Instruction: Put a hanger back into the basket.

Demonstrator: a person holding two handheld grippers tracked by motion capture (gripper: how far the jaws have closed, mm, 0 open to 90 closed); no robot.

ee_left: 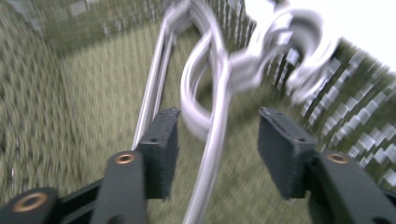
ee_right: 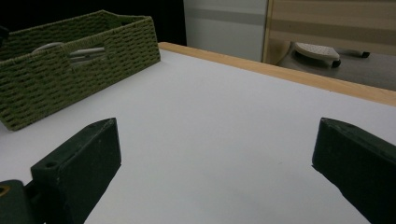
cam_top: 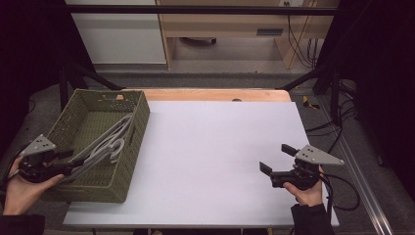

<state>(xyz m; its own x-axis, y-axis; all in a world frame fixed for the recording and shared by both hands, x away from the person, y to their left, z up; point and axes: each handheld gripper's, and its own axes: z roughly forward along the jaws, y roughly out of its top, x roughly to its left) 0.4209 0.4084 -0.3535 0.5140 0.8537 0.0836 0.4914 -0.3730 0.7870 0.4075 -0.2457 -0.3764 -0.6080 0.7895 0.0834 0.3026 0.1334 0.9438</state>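
Nearest the lens in the left gripper view: two black fingers [ee_left: 159,149] spread apart, straddling a grey rod of the white hangers [ee_left: 212,93], nothing clamped yet. Hangers bunched and tangled, hooks interlocked, lying inside the green woven basket [cam_top: 139,120] at the table's left side, leaning toward its right wall. Left gripper [cam_top: 73,160] reaching over the basket's near-left rim. Right gripper [cam_top: 275,160] hovering low over the bare white table [cam_top: 210,147], well apart from the basket, fingers wide open and empty.

Likely trouble from here: closing on one rod while hooks stay interlocked, dragging the whole bundle up instead of a single hanger. Hooks snagging on the weave, tipping or sliding the light basket, unbraced by the other gripper. Thin smooth rod slipping or twisting between the pads.
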